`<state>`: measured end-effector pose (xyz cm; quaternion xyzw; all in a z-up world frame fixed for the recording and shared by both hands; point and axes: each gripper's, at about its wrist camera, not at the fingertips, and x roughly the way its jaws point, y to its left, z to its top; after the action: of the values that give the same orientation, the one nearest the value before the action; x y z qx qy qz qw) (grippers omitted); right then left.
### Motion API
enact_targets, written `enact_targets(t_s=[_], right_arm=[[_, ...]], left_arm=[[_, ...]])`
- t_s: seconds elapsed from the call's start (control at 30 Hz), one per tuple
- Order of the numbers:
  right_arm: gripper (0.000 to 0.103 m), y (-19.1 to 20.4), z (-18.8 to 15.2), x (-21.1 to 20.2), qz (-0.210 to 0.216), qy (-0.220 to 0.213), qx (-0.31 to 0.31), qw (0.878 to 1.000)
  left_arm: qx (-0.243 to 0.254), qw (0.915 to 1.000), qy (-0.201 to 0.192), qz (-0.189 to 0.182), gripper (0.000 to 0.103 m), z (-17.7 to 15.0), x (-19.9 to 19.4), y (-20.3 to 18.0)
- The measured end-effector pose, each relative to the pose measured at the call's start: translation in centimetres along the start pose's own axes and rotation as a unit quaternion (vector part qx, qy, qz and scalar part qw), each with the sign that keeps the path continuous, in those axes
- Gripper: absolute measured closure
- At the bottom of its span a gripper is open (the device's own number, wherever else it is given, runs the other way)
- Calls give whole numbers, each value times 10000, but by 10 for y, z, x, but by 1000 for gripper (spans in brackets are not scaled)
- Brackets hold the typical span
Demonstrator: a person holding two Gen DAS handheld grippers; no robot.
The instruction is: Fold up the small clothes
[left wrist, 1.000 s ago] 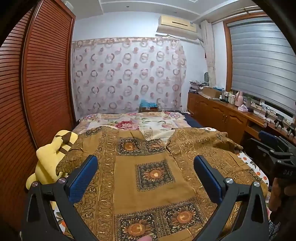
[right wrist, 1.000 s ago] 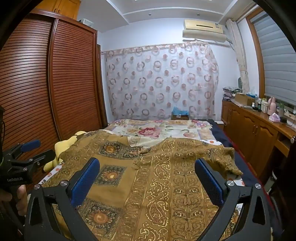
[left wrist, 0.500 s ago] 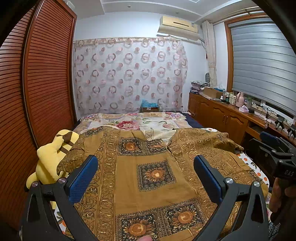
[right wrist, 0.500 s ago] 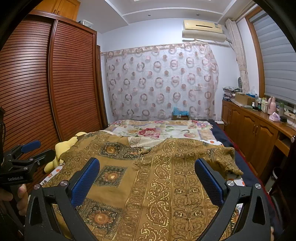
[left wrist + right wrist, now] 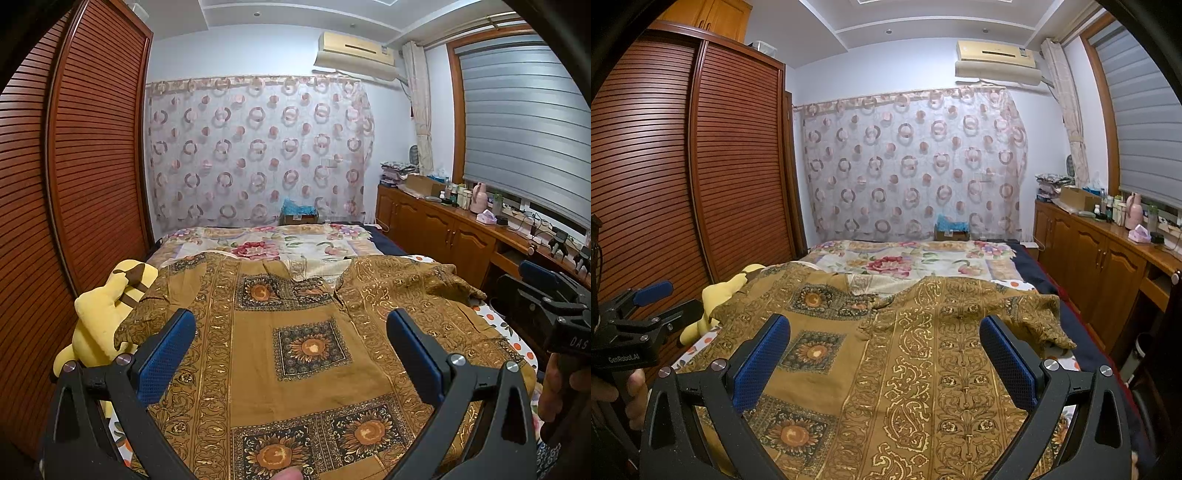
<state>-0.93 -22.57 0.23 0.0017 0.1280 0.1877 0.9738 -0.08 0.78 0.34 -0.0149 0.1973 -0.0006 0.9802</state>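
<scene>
A brown garment [image 5: 310, 347] with gold and dark sunflower-square print lies spread across the near end of the bed, also filling the lower right wrist view [image 5: 916, 362]. Its right sleeve [image 5: 1034, 314] is bunched toward the bed's right edge. My left gripper [image 5: 291, 332] hovers above the garment, open, nothing between its blue pads [image 5: 166, 354]. My right gripper [image 5: 884, 336] is likewise open and empty above the cloth. Each gripper shows at the other view's edge, the right one [image 5: 546, 295] and the left one [image 5: 646, 310], held by a hand.
A yellow plush toy [image 5: 107, 314] lies at the bed's left edge beside the slatted wooden wardrobe [image 5: 85, 184]. A floral bedspread [image 5: 280, 245] covers the far half of the bed. Wooden cabinets [image 5: 450, 236] with bottles and boxes line the right wall under a window blind.
Both views have tilted slightly upward, so the garment sits a little lower in frame. Both grippers stay open and the garment has not moved.
</scene>
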Motion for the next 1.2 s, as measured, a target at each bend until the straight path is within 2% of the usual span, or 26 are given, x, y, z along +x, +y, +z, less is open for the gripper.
enact_targets(t_s=[1.2], right_arm=[[1,3,-1,-1,5,-18,4,10000]], left_arm=[[8,10000,-21,9,0,-1,-1,-1]])
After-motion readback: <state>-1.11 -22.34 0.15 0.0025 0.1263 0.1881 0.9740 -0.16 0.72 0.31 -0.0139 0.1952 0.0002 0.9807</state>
